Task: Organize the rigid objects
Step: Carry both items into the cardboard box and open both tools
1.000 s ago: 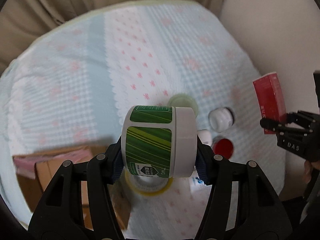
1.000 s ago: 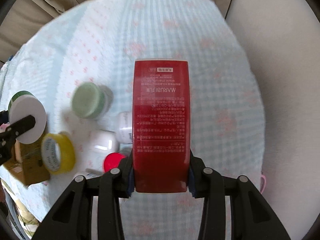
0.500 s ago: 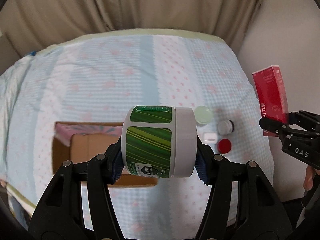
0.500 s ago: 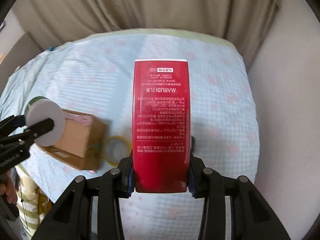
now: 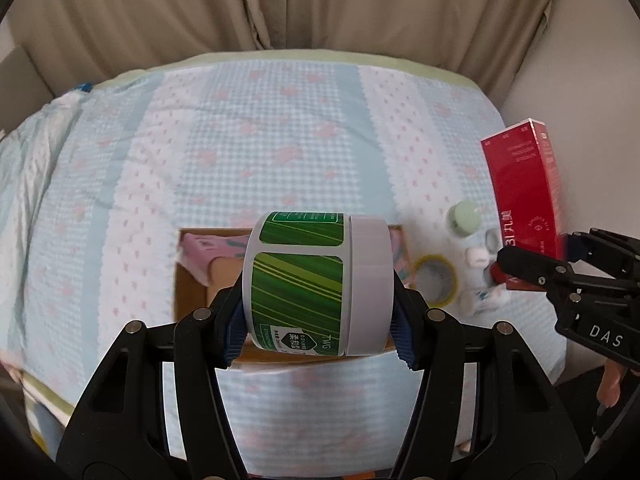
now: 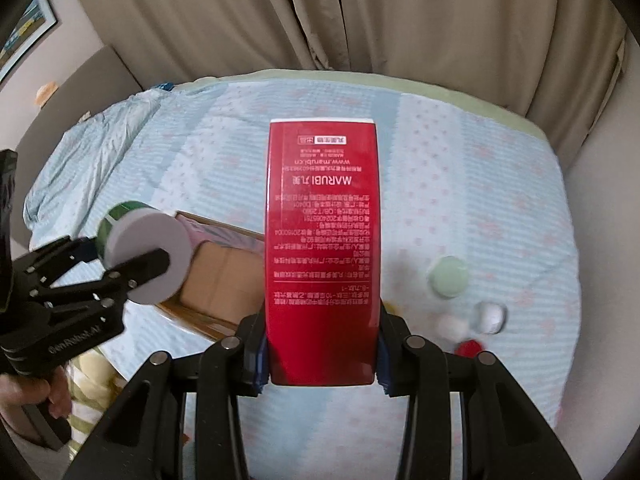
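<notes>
Left wrist: my left tool (image 5: pixel 318 316) clamps the green jar (image 5: pixel 316 282) sideways above the cardboard box (image 5: pixel 192 276); it could roll free. Right wrist: my right tool (image 6: pixel 322 354) grips the red carton (image 6: pixel 322 252) low, so it may tip.

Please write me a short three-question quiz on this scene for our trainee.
1. True or false: the left gripper holds a green jar lying on its side.
2. What does the right gripper hold? A) tape roll B) red box C) small bottle
3. Fill in: the yellow tape roll lies on the bed just right of the open cardboard ____.

Key: 1 true; 2 B, the red box; 3 box.
</notes>
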The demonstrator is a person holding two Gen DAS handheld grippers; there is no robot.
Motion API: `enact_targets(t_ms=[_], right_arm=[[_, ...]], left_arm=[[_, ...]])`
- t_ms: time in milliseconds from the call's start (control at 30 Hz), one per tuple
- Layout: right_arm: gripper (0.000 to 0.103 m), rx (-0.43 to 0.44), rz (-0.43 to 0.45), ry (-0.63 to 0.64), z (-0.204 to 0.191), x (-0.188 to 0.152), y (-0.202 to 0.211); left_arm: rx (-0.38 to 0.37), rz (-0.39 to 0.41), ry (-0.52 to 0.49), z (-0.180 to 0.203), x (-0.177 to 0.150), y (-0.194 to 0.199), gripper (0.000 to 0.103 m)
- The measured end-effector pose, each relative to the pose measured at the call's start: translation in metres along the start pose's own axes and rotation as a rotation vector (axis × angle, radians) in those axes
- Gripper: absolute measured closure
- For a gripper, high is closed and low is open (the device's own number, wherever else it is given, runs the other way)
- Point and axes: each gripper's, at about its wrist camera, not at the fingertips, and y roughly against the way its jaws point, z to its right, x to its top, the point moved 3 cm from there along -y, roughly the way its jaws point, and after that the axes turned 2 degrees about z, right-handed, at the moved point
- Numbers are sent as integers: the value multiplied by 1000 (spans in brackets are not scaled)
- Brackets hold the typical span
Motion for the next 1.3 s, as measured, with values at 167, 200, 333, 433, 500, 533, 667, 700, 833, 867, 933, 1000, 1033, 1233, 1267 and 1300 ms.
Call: enact_targets(t_ms=[167,200,333,433,500,533,667,700,833,867,933,1000,1033,1233,1267,1300], right_arm=[[66,-1,-35,-113,-45,-2,-35],[66,-1,-41,-135,-51,-3,-40],[66,-1,-74,-230,-67,-10,-67],[66,5,-114,-292,-72,-16,-92],[66,9,-146,-330,-72,-20,-113],[66,10,-161,-342,-73,-22,-123],[66,2,-242,-350,-73,-35,-166],[66,-3,-260,-340,-73,-38,-175],[66,-1,-311,-288,-75,-47,-205],[66,-1,-323,-271,-77,-47,-212],[66,2,-336,-240,-79,-46,-224],[66,4,-344,-199,-80,-45,-234],[66,-1,-348,-165,-82,-44,-239],[61,-2,-333,-15,-90,-39,-254],[43,3,-324,-6,-90,-40,-254],[25,5,-324,2,-89,-40,-256]], left_arm=[[-25,-32,-80,-35,-1,-23,48],[-33,-49,-94,-45,-2,-33,48],[-59,-123,-121,-63,-4,-67,48],[-74,-168,-130,-70,-7,-94,48],[-75,-188,-143,-72,-10,-111,48],[-72,-204,-150,-73,-13,-122,48],[-59,-274,-153,-79,-28,-160,48],[-56,-290,-155,-81,-33,-168,48],[-34,-355,-165,-90,-47,-197,48],[-32,-362,-167,-90,-48,-200,48],[-20,-386,-181,-93,-50,-212,48],[-16,-393,-189,-94,-48,-220,48],[-18,-393,-189,-94,-47,-222,48],[-32,-390,-190,-88,-33,-228,9],[-28,-375,-190,-87,-31,-226,0],[-28,-351,-188,-86,-28,-222,0]])
